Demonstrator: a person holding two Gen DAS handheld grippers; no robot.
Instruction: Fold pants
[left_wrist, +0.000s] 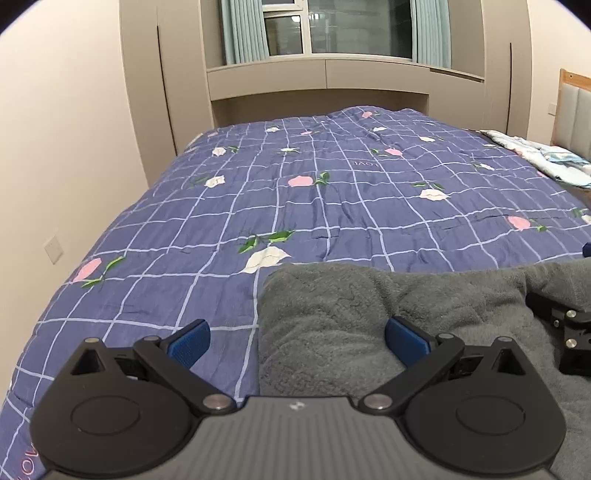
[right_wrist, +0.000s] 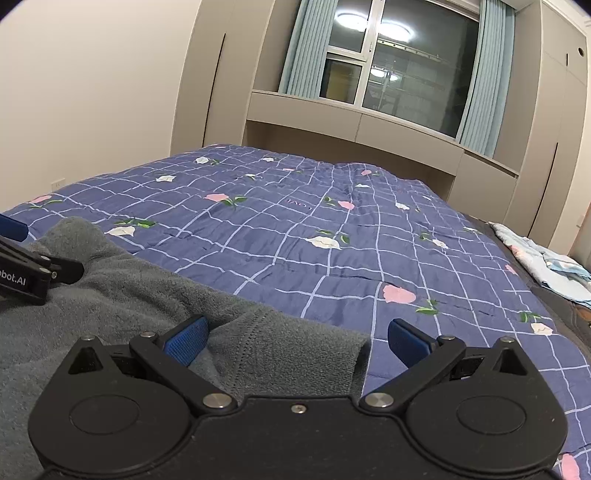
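The grey fleece pants (left_wrist: 369, 314) lie bunched on the near edge of the bed; they also show in the right wrist view (right_wrist: 147, 295). My left gripper (left_wrist: 297, 339) is open, its jaws straddling the pants' left edge, one blue pad on the quilt side and one over the fabric. My right gripper (right_wrist: 297, 341) is open over the pants' ribbed right end (right_wrist: 295, 343), holding nothing. The right gripper shows at the right edge of the left wrist view (left_wrist: 569, 332); the left gripper shows at the left edge of the right wrist view (right_wrist: 26, 269).
A blue checked quilt with flower prints (left_wrist: 332, 192) covers the bed (right_wrist: 332, 240). A light patterned blanket (left_wrist: 535, 155) lies at the far right by the headboard. Walls, cupboards and a curtained window (right_wrist: 388, 62) stand beyond the bed.
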